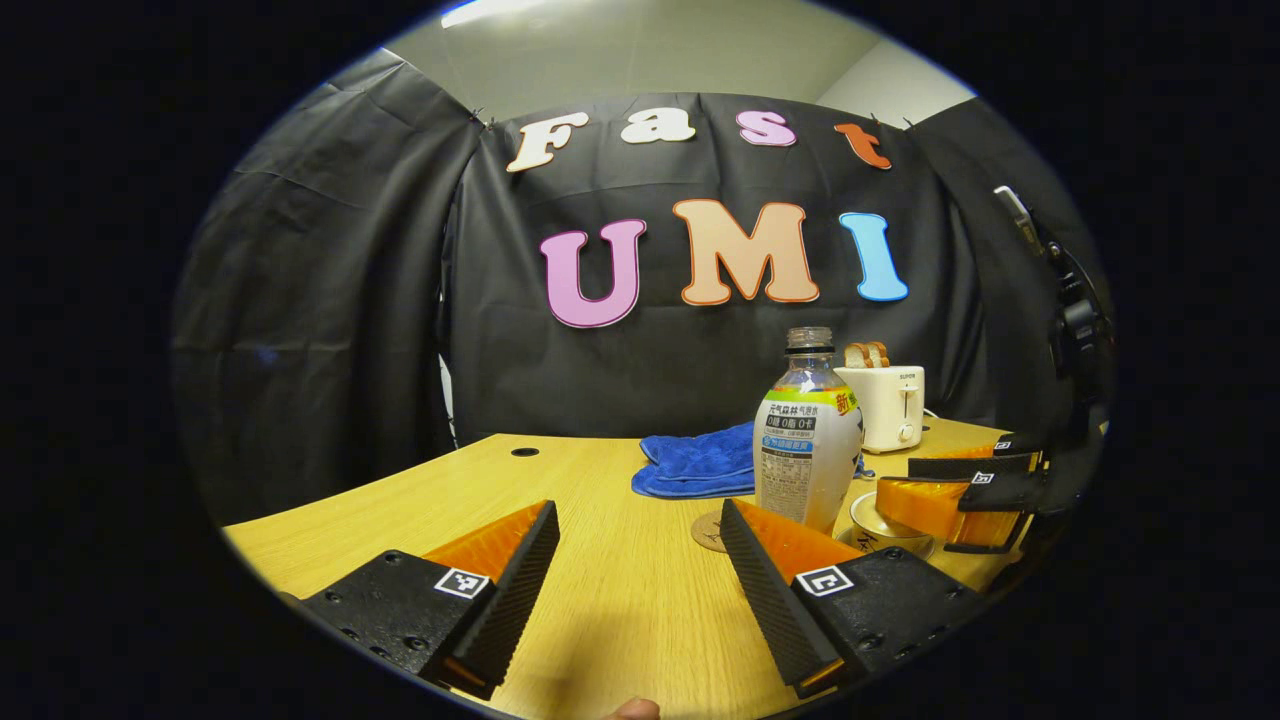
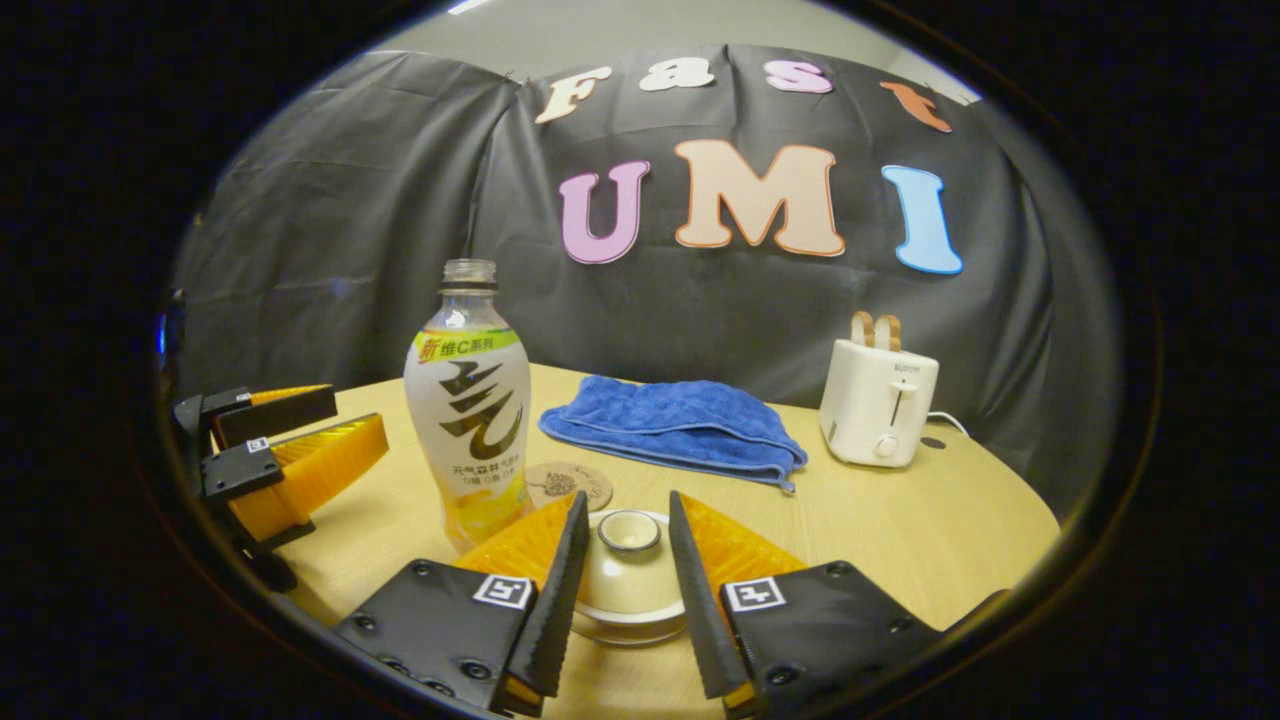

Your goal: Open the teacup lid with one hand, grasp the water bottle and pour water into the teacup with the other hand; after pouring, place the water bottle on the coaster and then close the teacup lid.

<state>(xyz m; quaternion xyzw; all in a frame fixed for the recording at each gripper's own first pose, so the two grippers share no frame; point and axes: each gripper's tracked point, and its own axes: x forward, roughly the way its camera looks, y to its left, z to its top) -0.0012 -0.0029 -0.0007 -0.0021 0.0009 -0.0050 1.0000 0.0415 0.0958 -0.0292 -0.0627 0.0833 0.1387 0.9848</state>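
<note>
— Where are the right tongs [image 2: 622, 590]?
— Low over the teacup [image 2: 628, 580], one finger on either side of its lid [image 2: 628, 532]; whether they press it, I cannot tell.
— And the left tongs [image 1: 640, 580]?
— Spread wide, holding nothing, above the desk [image 1: 600, 560].
— The water bottle [image 1: 806, 435]?
— Upright, capless, just ahead of the left tongs' right finger, beside the coaster [image 2: 568, 484]. Behind lie a blue cloth [image 2: 672, 425] and a toaster [image 2: 878, 400].

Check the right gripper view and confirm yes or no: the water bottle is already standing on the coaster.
No: the water bottle stands on bare table beside the coaster, which lies uncovered.
</note>
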